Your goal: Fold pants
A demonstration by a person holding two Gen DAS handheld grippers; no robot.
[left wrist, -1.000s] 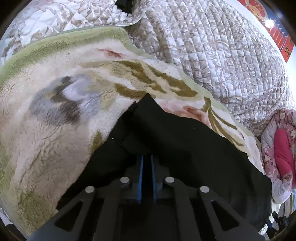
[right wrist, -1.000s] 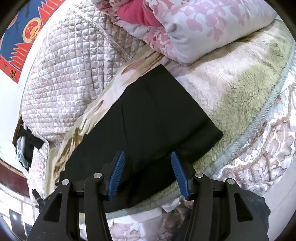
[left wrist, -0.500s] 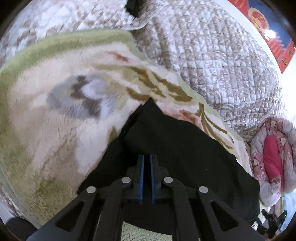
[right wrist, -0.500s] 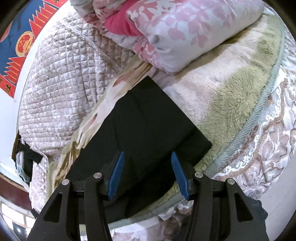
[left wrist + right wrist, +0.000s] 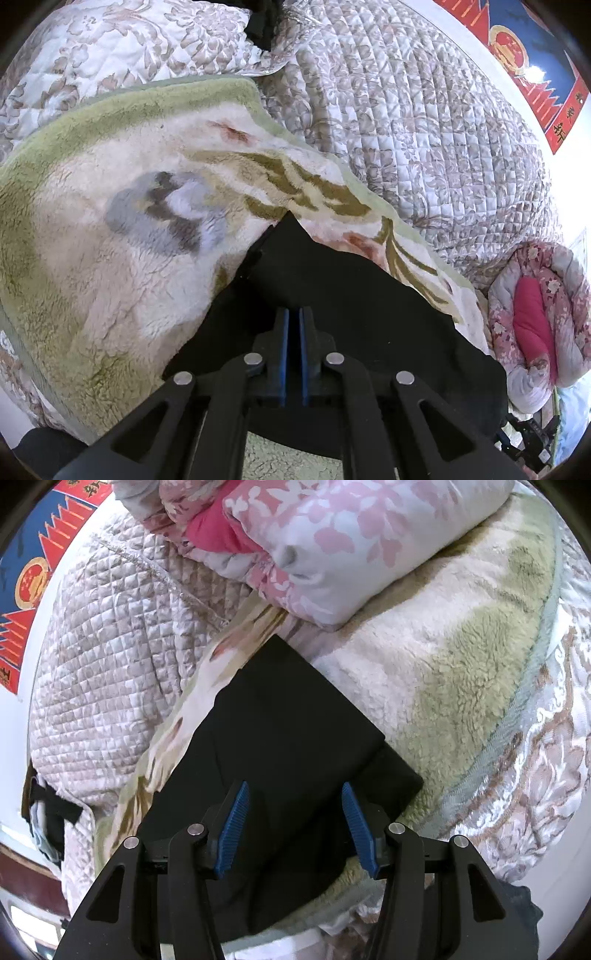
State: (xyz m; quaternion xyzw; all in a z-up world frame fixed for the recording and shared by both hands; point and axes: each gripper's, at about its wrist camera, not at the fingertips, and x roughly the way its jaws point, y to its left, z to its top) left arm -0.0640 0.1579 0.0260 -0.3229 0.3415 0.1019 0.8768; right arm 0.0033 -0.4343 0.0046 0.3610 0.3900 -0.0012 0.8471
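The black pants lie folded in layers on a fluffy cream and green blanket. In the left wrist view my left gripper hovers over the pants near their pointed corner, jaws pressed together with nothing seen between the pads. In the right wrist view the pants form a dark rectangle with a lower layer sticking out at the right. My right gripper is open above the near part of the pants, empty.
A quilted beige bedspread lies beyond the blanket. A rolled pink floral duvet sits at the far end of the pants, also in the left wrist view. The bed edge with patterned cover runs at right.
Both grippers have drawn back and up from the pants. The left gripper stays shut, the right stays open. The pants lie still.
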